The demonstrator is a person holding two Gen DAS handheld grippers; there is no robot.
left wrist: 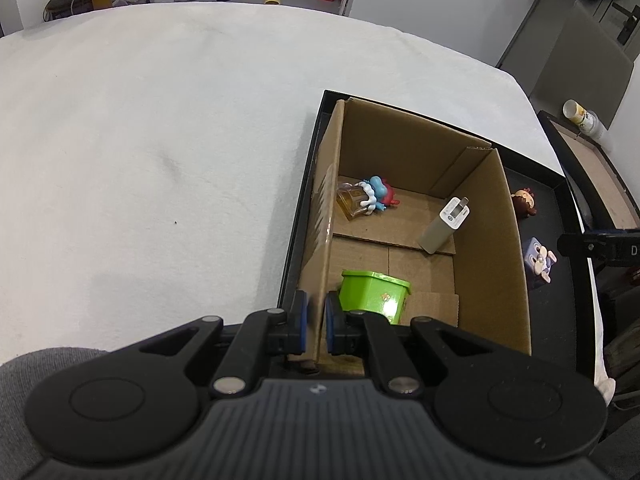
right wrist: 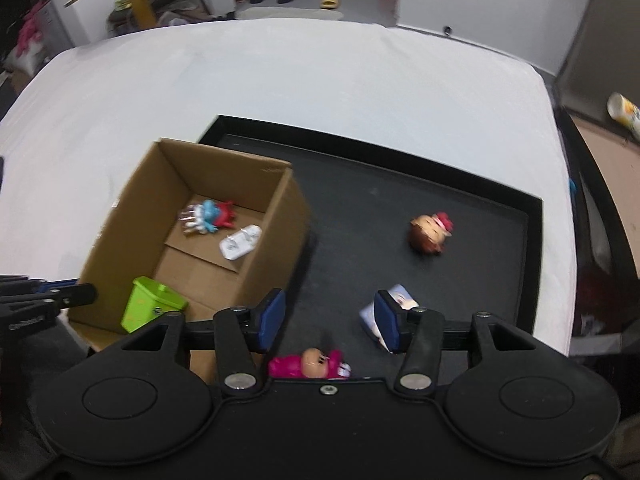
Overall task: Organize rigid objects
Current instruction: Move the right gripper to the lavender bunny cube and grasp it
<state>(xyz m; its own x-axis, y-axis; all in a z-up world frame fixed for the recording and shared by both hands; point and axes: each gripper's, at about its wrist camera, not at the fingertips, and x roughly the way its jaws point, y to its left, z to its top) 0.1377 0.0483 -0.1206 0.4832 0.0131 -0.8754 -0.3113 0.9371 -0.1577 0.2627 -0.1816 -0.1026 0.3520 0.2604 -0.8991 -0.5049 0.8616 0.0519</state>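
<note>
Figurines and other small rigid items are being sorted into a cardboard box (right wrist: pixel 224 216) sitting at the left end of a black tray (right wrist: pixel 532 240).

Left gripper (left wrist: pixel 316 316): its pads are pinching the near-left wall of the box, one finger outside, one inside, and steadying it. Just right of its inner finger, inside the box, a green plastic container (left wrist: pixel 374 294) is lying; farther ahead of the fingers are a blue-and-red figurine (left wrist: pixel 376 194) beside a small amber glass bottle (left wrist: pixel 352 202), and a white charger plug (left wrist: pixel 444 224) leaning on the right wall.

Right gripper (right wrist: pixel 330 320): fingers are spread with nothing between the pads, hovering over the tray floor. A blue-white cube toy (right wrist: pixel 374 320) is lying just behind the right finger, partly hidden by it. A pink figurine (right wrist: pixel 308 364) is sitting below the fingers, near the gripper body. A brown-haired doll head (right wrist: pixel 428 234) is lying well ahead, to the right.

Judgement: the step in hand is picking the next piece off the tray; which one is not certain. To do it well: centre the open fingers over one toy only, come down straight, close on its broadest flat sides, and keep the left pinch firm so the box is not sliding at the drop.

View differences: only the right wrist view is showing the pink figurine and the full tray floor; only the left wrist view is showing the pinch on the box wall and the bottle clearly.
</note>
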